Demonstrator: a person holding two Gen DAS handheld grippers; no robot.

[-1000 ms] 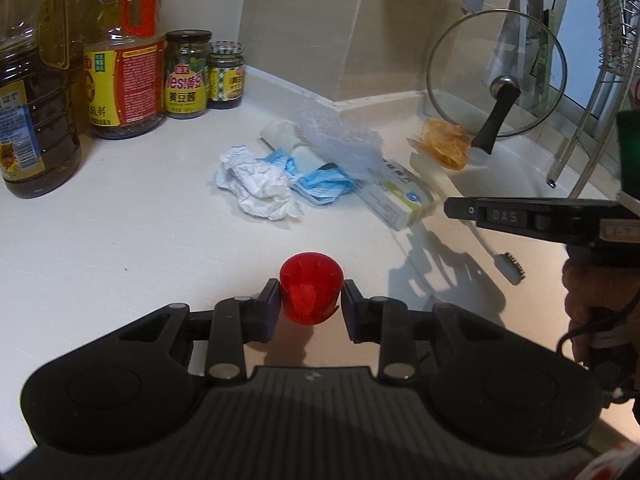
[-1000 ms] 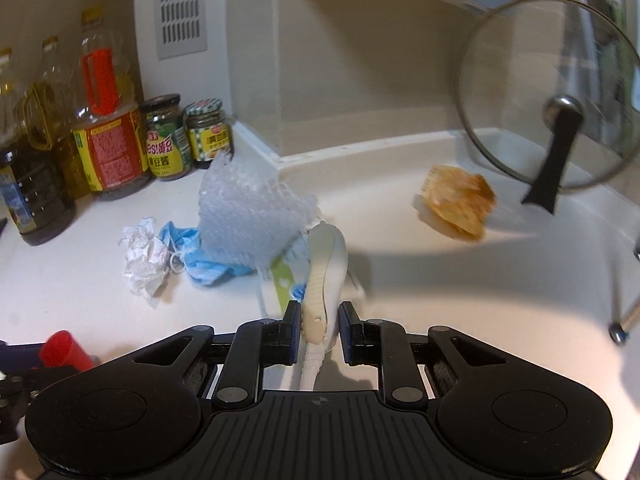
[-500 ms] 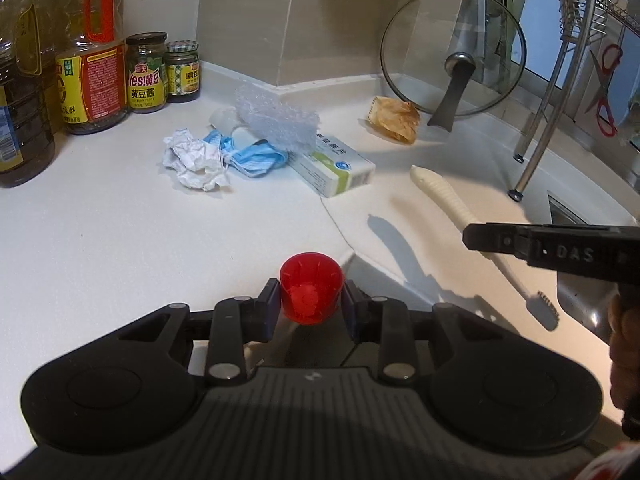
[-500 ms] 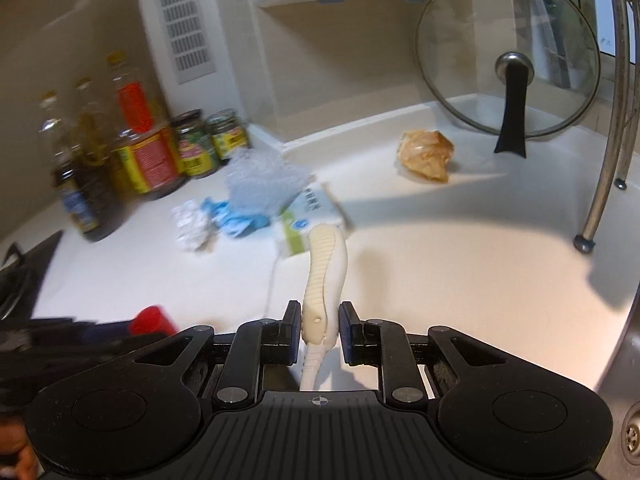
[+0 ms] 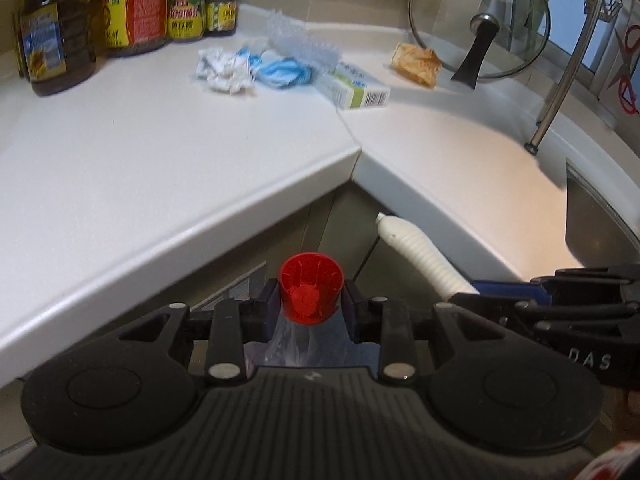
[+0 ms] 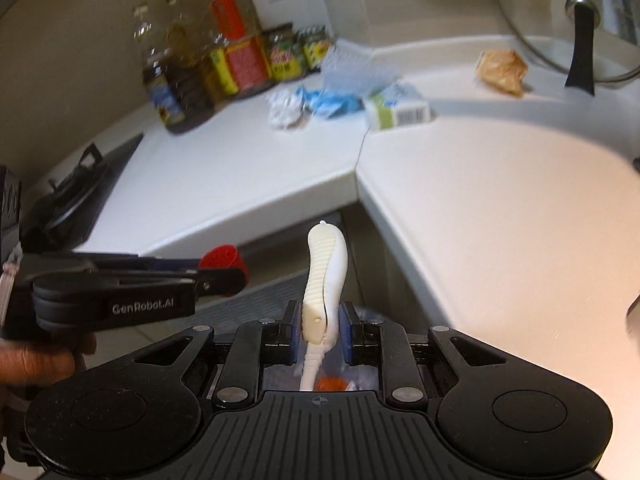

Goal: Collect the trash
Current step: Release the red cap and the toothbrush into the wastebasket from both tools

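The left gripper (image 5: 311, 300) jaws squeeze a red cap (image 5: 311, 294); the right gripper (image 6: 319, 326) jaws pinch a white toothbrush (image 6: 323, 280); both hang off the counter (image 5: 160, 140).

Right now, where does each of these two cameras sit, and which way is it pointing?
Left wrist: on the left gripper, looking along its fingers over the red cap toward the counter corner; the right gripper shows at right.
Right wrist: on the right gripper, looking past the white toothbrush it grips; the left gripper and a hand show at left.
Both see the crumpled paper, the small box and the glass lid.
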